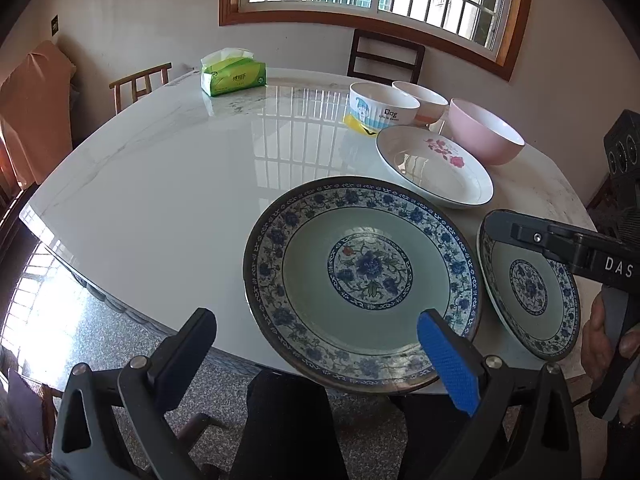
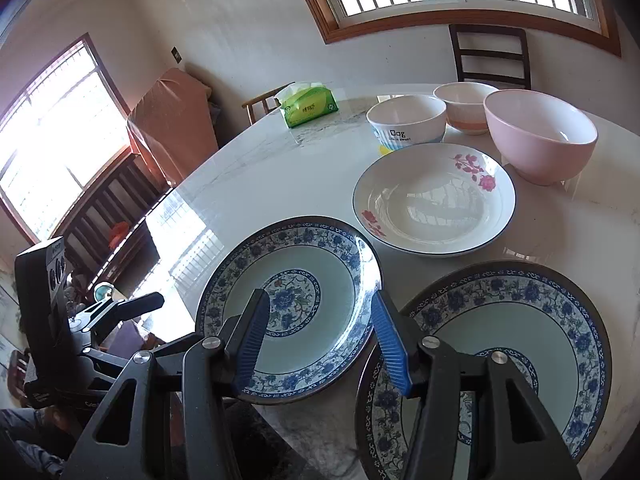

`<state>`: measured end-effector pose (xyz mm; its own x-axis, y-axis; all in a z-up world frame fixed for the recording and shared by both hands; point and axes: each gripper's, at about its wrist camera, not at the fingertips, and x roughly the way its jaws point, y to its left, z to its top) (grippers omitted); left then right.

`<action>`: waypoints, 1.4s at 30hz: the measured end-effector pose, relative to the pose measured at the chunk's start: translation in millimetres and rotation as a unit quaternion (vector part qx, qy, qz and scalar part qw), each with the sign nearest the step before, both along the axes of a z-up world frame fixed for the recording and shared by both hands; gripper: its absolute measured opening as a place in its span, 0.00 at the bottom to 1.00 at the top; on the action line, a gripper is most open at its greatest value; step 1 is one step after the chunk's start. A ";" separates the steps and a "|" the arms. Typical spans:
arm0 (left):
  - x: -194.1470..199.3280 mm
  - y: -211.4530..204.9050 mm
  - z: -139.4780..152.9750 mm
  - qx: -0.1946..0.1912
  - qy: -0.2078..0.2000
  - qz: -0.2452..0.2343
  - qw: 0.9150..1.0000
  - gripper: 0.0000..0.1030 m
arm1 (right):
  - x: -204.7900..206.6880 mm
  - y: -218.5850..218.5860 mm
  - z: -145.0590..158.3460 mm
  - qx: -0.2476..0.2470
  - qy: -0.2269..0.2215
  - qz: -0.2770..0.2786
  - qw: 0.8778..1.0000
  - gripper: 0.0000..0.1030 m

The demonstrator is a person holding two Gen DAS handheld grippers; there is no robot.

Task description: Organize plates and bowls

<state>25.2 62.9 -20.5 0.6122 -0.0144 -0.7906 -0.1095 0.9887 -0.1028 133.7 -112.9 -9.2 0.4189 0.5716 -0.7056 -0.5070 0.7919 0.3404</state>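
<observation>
Bright window glare, fisheye-warped edges

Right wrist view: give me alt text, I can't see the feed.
The right gripper hangs open over the near rim of a blue-patterned plate, gripping nothing, with a matching plate beside it. Behind sit a rose plate and three bowls.

Glossy glazed ceramic plates [image 1: 360, 280] and bowls [image 1: 484, 130] on polished marble-look table [image 1: 160, 168].

I count two blue-patterned plates [image 2: 292, 308] [image 2: 516, 344] nearest my fingers, one white rose plate [image 2: 434, 200] beyond them, three bowls [image 2: 406, 120] [image 2: 466, 106] [image 2: 540, 136] farthest out, and one green tissue pack [image 2: 310, 106] far off left.
</observation>
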 end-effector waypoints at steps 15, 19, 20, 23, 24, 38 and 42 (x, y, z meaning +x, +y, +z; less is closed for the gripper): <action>19.4 17.3 -13.0 -0.007 0.038 0.013 0.999 1.00 | 47.0 17.5 -32.3 -0.038 0.069 0.023 0.997 0.49; 21.5 18.6 -16.7 -0.004 0.046 0.016 0.999 1.00 | 55.1 20.7 -36.6 -0.040 0.082 0.027 0.995 0.49; 21.7 18.6 -17.4 -0.003 0.047 0.016 0.999 1.00 | 57.2 20.5 -37.7 -0.041 0.086 0.028 0.995 0.49; 24.6 19.5 -19.8 0.000 0.052 0.018 0.999 0.96 | 63.2 21.5 -40.6 -0.045 0.092 0.027 0.994 0.49; 25.7 19.8 -21.2 -0.001 0.055 0.019 0.998 0.94 | 64.6 21.6 -41.5 -0.044 0.096 0.029 0.994 0.49; 34.9 25.6 -38.6 -0.037 0.087 0.023 0.995 0.37 | 77.4 39.1 -58.8 -0.048 0.140 0.047 0.988 0.51; 36.2 28.3 -37.8 -0.040 0.086 0.030 0.995 0.35 | 76.1 46.3 -56.9 -0.061 0.131 0.051 0.988 0.46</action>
<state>61.5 91.1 -58.3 0.4702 -0.0497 -0.8812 -0.1903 0.9692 -0.1563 209.9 -66.6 -66.1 0.1579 0.5053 -0.8484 -0.4930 0.7847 0.3757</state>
